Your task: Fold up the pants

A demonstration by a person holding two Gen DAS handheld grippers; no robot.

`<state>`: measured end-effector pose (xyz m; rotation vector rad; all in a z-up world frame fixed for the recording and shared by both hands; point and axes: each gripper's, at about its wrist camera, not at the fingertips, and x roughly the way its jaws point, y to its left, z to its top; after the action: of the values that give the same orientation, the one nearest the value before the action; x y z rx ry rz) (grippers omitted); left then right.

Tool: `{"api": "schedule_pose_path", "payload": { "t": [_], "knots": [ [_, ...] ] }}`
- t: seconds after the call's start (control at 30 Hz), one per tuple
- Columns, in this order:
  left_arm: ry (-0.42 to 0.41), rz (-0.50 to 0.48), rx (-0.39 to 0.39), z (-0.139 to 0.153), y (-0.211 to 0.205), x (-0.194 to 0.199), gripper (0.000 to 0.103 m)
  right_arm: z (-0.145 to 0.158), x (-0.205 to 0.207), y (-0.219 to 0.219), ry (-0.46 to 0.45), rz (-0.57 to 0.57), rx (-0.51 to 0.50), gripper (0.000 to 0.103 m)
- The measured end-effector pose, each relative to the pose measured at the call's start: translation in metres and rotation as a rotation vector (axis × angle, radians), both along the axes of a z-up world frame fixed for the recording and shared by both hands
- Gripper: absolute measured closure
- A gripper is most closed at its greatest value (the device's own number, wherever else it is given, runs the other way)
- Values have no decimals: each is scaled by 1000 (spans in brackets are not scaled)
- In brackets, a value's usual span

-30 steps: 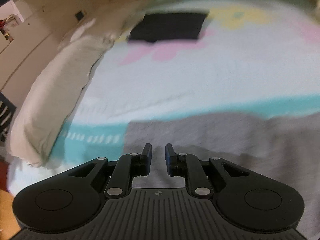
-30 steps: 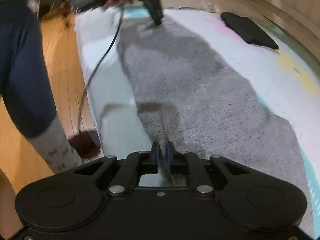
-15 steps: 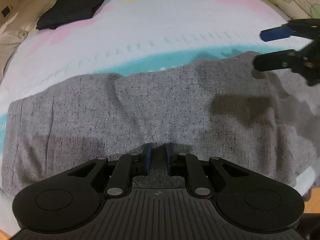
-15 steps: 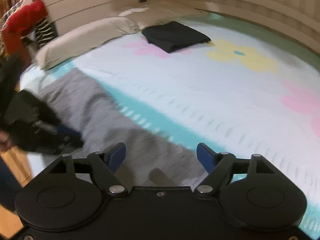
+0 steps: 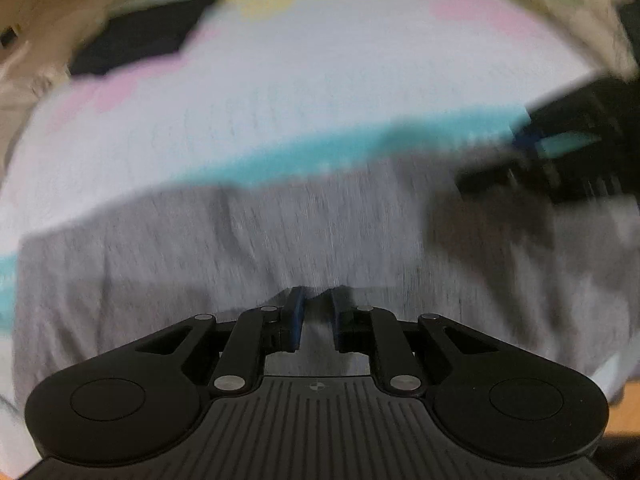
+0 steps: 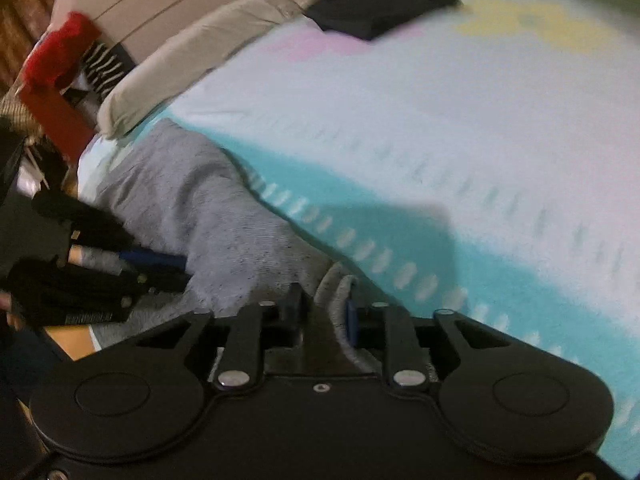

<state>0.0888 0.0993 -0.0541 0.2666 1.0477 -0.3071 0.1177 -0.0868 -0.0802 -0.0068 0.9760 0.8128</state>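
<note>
Grey heathered pants (image 5: 248, 248) lie flat along the near edge of the bed. My left gripper (image 5: 316, 300) is shut on a raised pinch of the grey cloth at the near edge. My right gripper (image 6: 324, 304) is shut on a bunched fold of the pants (image 6: 208, 216) at their far edge; it also shows in the left wrist view (image 5: 552, 160) at the right. The left gripper shows in the right wrist view (image 6: 160, 268) at the left. Both views are blurred.
The bedsheet (image 5: 320, 92) is white with a teal band and pastel flowers. A folded black garment (image 5: 136, 40) lies at the far side, also in the right wrist view (image 6: 380, 4). A beige pillow (image 6: 192, 56) lies at the head end. Red cloth (image 6: 56, 52) hangs beyond.
My right gripper went from wide open above the sheet to shut on the pants' far edge. My left gripper stays at the near edge, with cloth now raised between its fingers.
</note>
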Motion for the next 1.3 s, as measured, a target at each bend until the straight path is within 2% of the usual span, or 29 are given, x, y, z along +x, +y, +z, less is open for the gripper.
{"api": "schedule_pose_path", "payload": {
  "t": [0.1, 0.17, 0.27, 0.33, 0.5, 0.6, 0.7, 0.77, 0.87, 1.03, 1.13, 1.2, 1.3],
  "knots": [
    [-157, 73, -65, 24, 3, 10, 88, 25, -34, 3, -187, 57, -55, 79],
    [-204, 142, -116, 32, 2, 20, 88, 37, -59, 8, -301, 108, -99, 80],
    [-182, 189, -156, 32, -5, 38, 88, 39, -106, 21, -484, 226, -206, 82],
    [-166, 194, -145, 26, -13, 47, 88, 31, -133, 29, -570, 303, -272, 84],
    [-68, 165, -57, 1, -21, 49, 88, 0, -179, 42, -675, 473, -395, 84],
    [-2, 167, -25, -17, -12, 37, 88, -7, -183, 41, -676, 486, -410, 82],
    [-38, 146, -52, -19, -3, 25, 88, 2, -172, 35, -621, 457, -365, 82],
    [-51, 135, -59, -17, 0, 23, 88, 12, -161, 29, -581, 412, -320, 63],
    [-66, 123, -58, -16, 1, 13, 88, 32, -139, 17, -508, 306, -204, 43],
    [-90, 89, -47, -15, 6, -1, 88, 57, -92, 11, -312, 157, 4, 42],
    [-101, 74, -44, -13, 7, -10, 88, 50, -62, 19, -147, 120, 103, 49],
    [-100, 71, -49, -13, 9, -12, 88, 41, -44, 31, -80, 106, 115, 52],
    [-89, 77, -65, -12, 14, -13, 88, 24, -35, 46, -58, 92, 77, 56]
  ]
}}
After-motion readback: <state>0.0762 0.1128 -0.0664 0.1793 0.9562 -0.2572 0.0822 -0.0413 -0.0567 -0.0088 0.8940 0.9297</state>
